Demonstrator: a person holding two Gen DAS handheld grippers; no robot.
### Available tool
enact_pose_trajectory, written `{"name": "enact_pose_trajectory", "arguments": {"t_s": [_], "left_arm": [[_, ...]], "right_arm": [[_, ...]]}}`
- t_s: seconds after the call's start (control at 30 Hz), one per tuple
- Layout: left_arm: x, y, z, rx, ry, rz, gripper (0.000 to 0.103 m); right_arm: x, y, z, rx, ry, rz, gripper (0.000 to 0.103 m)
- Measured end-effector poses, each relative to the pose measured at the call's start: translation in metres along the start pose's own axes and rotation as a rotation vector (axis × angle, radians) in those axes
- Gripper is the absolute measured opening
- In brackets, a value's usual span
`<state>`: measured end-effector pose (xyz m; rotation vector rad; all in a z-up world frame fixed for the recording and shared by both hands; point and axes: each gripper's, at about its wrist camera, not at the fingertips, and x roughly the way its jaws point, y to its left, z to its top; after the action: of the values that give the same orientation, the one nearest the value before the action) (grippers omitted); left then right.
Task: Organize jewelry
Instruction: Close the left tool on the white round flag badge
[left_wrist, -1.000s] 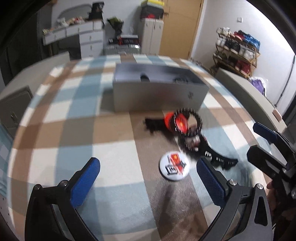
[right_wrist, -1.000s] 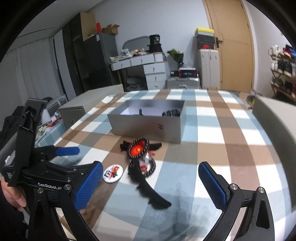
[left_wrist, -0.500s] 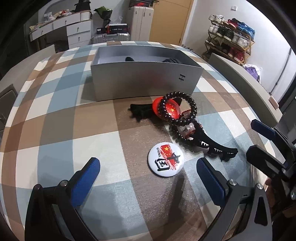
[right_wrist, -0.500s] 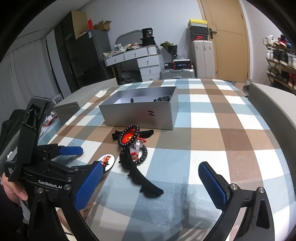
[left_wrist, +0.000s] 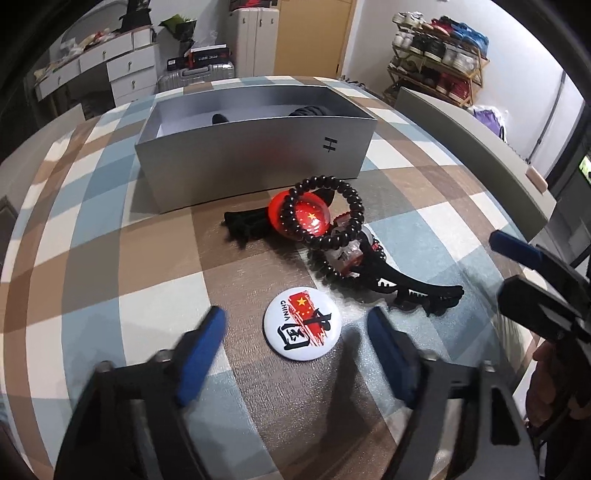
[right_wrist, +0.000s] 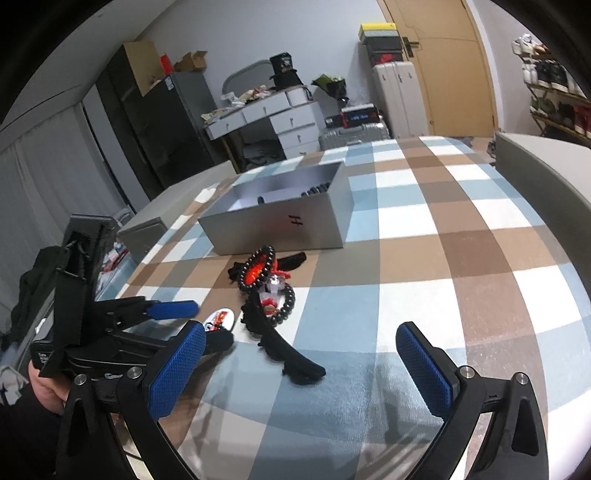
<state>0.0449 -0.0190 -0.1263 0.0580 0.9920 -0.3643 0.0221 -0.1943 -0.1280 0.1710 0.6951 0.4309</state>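
Left gripper (left_wrist: 295, 339) low in the frame, jaws closing around the round white badge (left_wrist: 302, 322) without touching it yet; "CHINA" and a red flag printed there. Right gripper (right_wrist: 301, 363) spread wide, nothing between. Higher, mid-frame: black bead bracelet (left_wrist: 325, 214) over red disc, black hair claw (left_wrist: 417, 291), then grey box (left_wrist: 255, 155) marked "H".

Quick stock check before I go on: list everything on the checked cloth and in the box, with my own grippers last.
grey box: one, silver-grey, open, far side of cloth; dark items inside, unclear
round badge: one, white with red flag print, nearest the left gripper
bead bracelets: two, dark, in the pile before the box
red badge: one, under a bracelet
black hair clips: two
left gripper: fingers blue, closing, badge between them untouched
right gripper: open, empty
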Motion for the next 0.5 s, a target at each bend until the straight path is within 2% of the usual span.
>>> {"name": "enact_pose_trajectory", "arguments": {"t_s": [0.1,0.13,0.17,0.4,0.5], "left_arm": [[-0.001,-0.001,0.001,0.020,-0.001,-0.006,0.036],[-0.001,0.000,0.001,0.018,0.000,-0.028,0.037],[-0.003,0.001,0.000,0.008,-0.002,-0.081,0.037],[-0.012,0.003,-0.001,0.002,-0.038,-0.076,0.037],[-0.017,0.009,-0.001,-0.021,-0.054,-0.062,0.037]], "right_arm": [[-0.003,0.004,0.000,-0.022,-0.014,-0.005,0.103],[-0.004,0.004,0.000,-0.025,-0.016,-0.008,0.103],[-0.003,0.005,0.001,-0.026,-0.015,-0.012,0.103],[0.000,0.001,0.002,-0.010,-0.001,-0.012,0.103],[0.000,0.000,0.005,0.000,0.000,0.031,0.103]]}}
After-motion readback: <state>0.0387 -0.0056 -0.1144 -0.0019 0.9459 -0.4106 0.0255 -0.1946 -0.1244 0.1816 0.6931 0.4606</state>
